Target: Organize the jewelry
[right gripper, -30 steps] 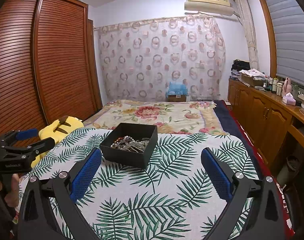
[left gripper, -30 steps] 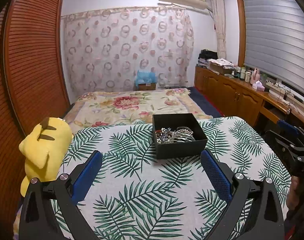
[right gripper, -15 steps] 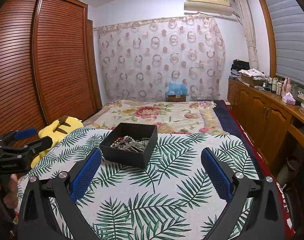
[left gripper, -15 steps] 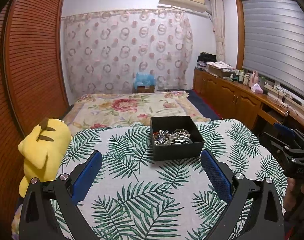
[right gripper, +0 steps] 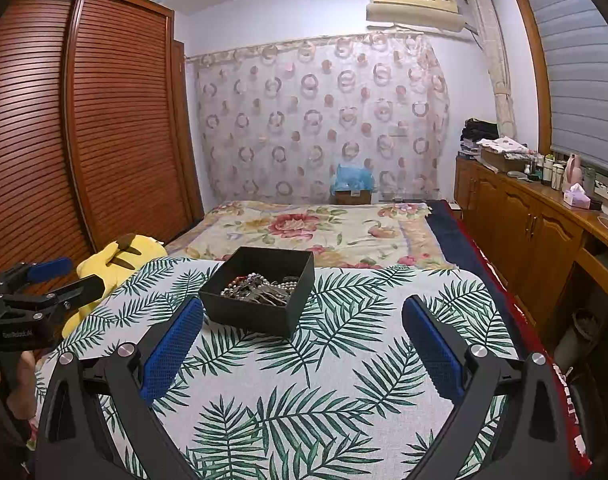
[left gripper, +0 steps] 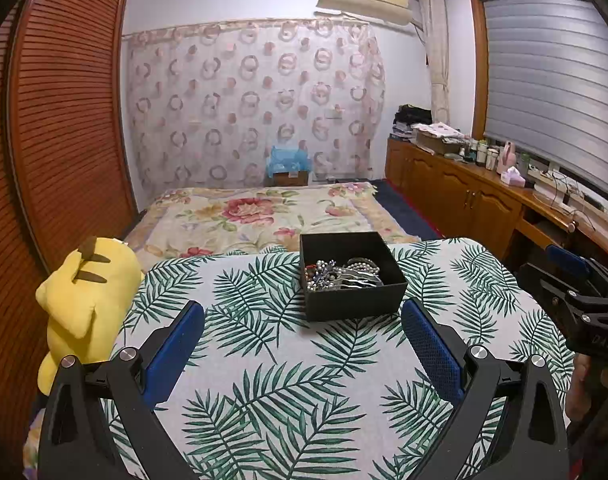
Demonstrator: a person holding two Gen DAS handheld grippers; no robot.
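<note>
While both grippers, left (left gripper: 302, 334) and right (right gripper: 302, 330), hover spread and empty near the box (left gripper: 353, 296), jewelry (left gripper: 341, 274) lies inside it.

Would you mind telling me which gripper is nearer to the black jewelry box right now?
Left, narrowly. The left gripper hovers open just short of the black jewelry box, which sits slightly right of its centre. The right gripper is also open, with the box ahead toward its left finger.
</note>
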